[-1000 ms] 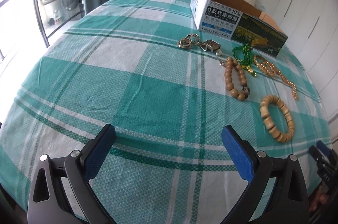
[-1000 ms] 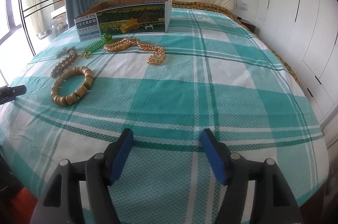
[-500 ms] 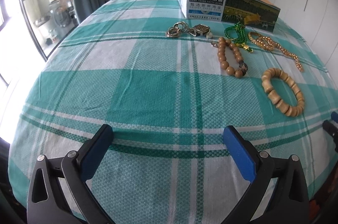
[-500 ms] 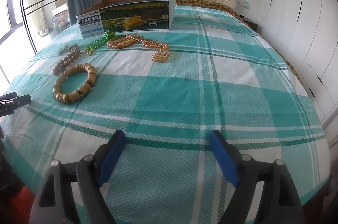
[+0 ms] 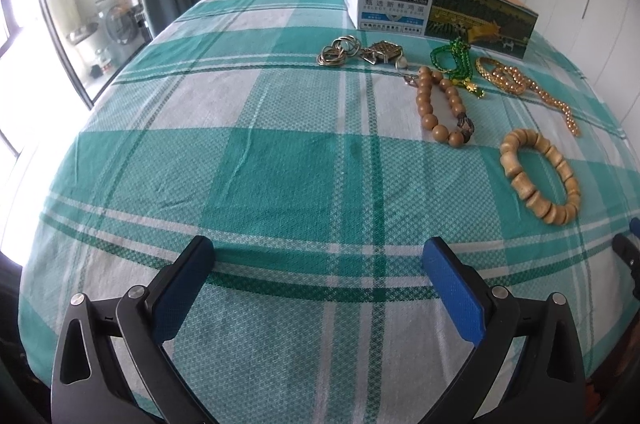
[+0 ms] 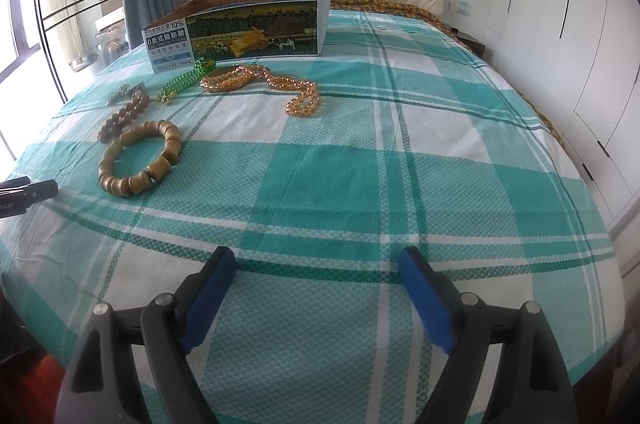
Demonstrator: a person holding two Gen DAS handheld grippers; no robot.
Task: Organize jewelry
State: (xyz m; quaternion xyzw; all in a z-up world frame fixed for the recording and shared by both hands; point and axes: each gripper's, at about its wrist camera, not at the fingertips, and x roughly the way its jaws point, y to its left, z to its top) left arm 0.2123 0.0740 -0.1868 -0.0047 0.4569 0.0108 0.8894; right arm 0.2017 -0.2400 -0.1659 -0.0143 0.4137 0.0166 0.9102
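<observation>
Bedroom, green-checked bed (image 5: 280,152) | left gripper (image 5: 320,266), right gripper (image 6: 316,266) fingers gaping wide, empty, right just been widening | chunky wooden-bead bracelet (image 6: 140,158) risking rolling, bedsheet snagging.

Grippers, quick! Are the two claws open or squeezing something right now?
Left gripper: open, holding nothing, only the checked bedsheet between its jaws.
Right gripper: open, holding nothing; its jaws have just been opening wider.

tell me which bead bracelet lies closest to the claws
The wooden bracelet of chunky barrel-shaped beads, lying in an open ring. The round-bead bracelet, green beads and amber strand all lie farther back, nearer the box.
</observation>
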